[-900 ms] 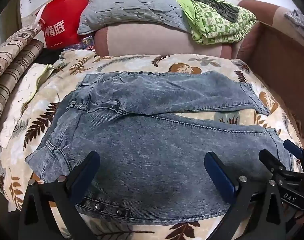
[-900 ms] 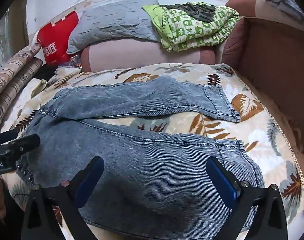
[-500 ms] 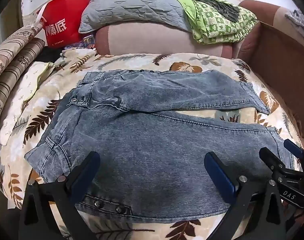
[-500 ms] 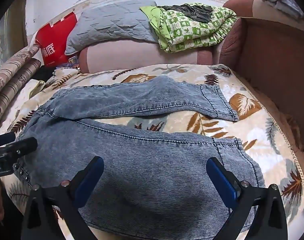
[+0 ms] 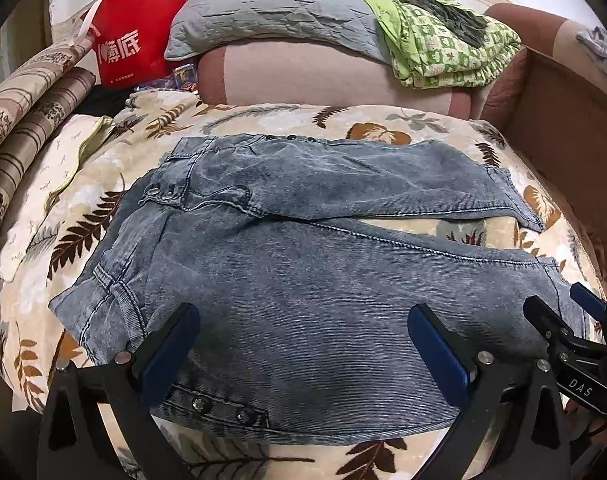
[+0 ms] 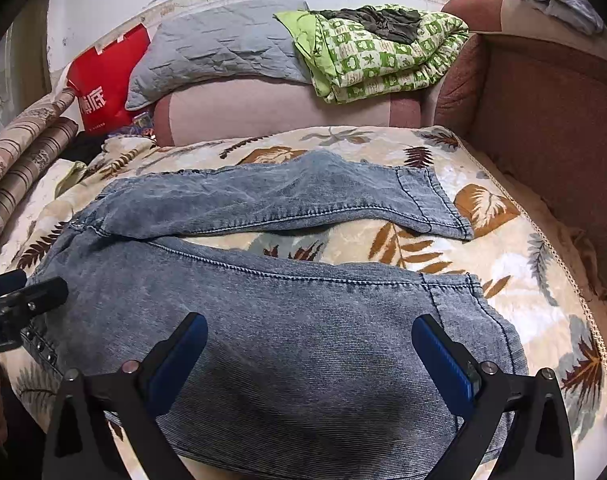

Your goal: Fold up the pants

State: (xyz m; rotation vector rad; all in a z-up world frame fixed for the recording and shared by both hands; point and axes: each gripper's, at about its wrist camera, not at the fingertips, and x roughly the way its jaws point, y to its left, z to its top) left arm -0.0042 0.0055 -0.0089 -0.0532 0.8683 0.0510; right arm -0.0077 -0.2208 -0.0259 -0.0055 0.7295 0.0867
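Grey-blue jeans lie flat on a leaf-patterned blanket, waist to the left, both legs running right with a gap of blanket between them. They also show in the right wrist view. My left gripper is open and empty, hovering over the near leg by the waist. My right gripper is open and empty over the near leg close to its cuff. The right gripper also shows at the right edge of the left wrist view.
The leaf-patterned blanket covers a sofa seat. A grey pillow, a green checked quilt and a red bag sit on the backrest behind. A brown armrest stands at the right. Striped cushions lie at the left.
Both grippers have drawn back slightly toward the near edge of the jeans and stayed open. The jeans have not moved.
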